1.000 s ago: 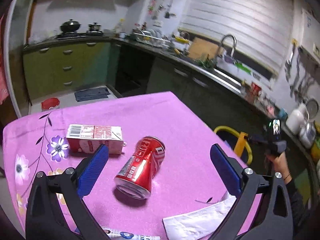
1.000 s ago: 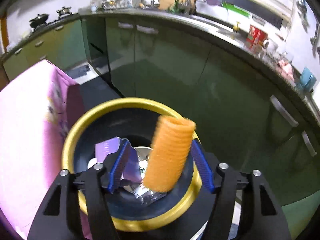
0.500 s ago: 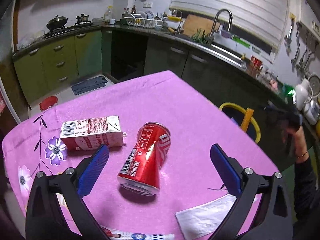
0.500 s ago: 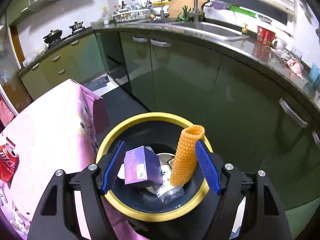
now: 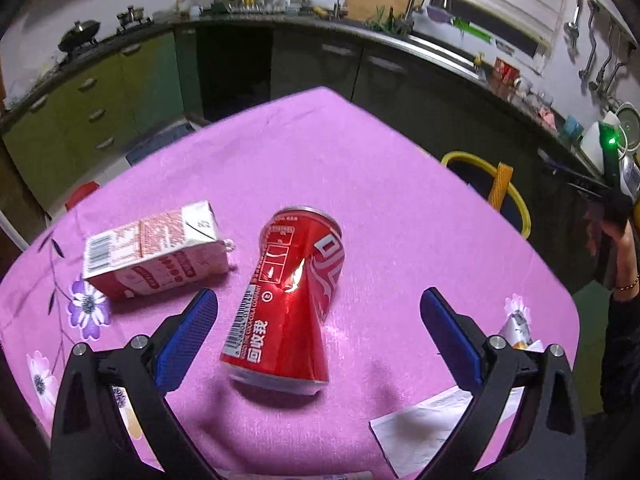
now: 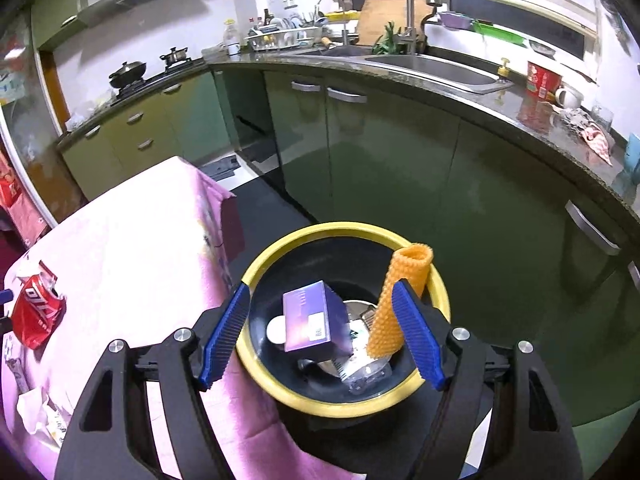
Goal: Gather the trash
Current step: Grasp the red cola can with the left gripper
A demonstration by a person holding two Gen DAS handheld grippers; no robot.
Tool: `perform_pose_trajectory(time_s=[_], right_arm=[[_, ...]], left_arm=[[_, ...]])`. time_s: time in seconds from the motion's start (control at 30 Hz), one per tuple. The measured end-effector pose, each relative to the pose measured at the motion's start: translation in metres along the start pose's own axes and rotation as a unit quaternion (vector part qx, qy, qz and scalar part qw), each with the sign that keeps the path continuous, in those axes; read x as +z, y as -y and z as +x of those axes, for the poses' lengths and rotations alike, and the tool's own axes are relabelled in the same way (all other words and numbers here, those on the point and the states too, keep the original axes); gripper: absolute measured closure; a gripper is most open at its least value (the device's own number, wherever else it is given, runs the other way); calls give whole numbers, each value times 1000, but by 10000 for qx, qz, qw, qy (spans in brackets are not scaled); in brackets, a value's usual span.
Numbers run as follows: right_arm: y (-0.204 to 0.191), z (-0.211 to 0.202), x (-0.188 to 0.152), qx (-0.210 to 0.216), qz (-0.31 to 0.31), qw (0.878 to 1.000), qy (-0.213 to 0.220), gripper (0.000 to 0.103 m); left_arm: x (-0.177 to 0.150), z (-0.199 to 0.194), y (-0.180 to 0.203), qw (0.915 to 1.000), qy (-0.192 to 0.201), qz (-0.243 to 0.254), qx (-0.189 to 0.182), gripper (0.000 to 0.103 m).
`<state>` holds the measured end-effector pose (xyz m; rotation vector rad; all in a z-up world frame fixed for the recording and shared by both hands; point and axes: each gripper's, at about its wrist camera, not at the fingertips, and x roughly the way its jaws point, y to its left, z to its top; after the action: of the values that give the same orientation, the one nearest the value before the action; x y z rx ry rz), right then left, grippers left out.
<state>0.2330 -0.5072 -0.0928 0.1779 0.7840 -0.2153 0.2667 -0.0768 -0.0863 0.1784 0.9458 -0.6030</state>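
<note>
The left gripper [image 5: 318,334] hangs with fingers spread astride the red can [image 5: 289,298] lying on the worktop [image 5: 400,208] (placed for grasping); the right gripper [image 6: 320,334], fingers just widened and empty, hovers over the bin [image 6: 344,404].

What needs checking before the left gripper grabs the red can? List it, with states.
1. Left gripper jaws open wide enough for the can: ok.
2. Red can lies on its side between the jaws, not yet touched: ok.
3. Can dented, so grip may slip: cannot tell.
4. Milk carton apart from the can, beside the left jaw: ok.
5. Right gripper empty, jaws just been opening, orange foam sleeve resting in the bin: ok.
6. Bin has room for the can: ok, though a purple box sits on top.
</note>
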Motion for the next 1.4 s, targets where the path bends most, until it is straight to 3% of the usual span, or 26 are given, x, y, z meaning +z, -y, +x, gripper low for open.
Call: perform_pose_trajectory(time_s=[0.23,0.63,0.73,0.8,1.03,1.1,1.4], right_arm=[[-11,7,-6,108,-162,9997,-166,28],[-18,13,-8,187,-287,9990,-288,27],[-17,16,-10,196,-280,9989,-316,27],[-17,18,-10,203,-280,9988,-343,27],[-20,19,-12,237,-314,9986,-360,27],[-21,19,-12,247,-328,9985,-368,27],[-27,14,-13,323,-380,9982,-341,27]], left_arm=[[3,32,-8,9979,-548,-237,-249,6],[15,60,9,9945,-1010,214,198,7],[16,61,6,9944,-999,146,317,18],[17,63,3,9940,-1037,96,331,34],[16,68,-2,9926,-1140,23,424,46],[16,66,-2,9928,-1115,-5,447,54],[21,50,1,9957,-857,-78,337,54]])
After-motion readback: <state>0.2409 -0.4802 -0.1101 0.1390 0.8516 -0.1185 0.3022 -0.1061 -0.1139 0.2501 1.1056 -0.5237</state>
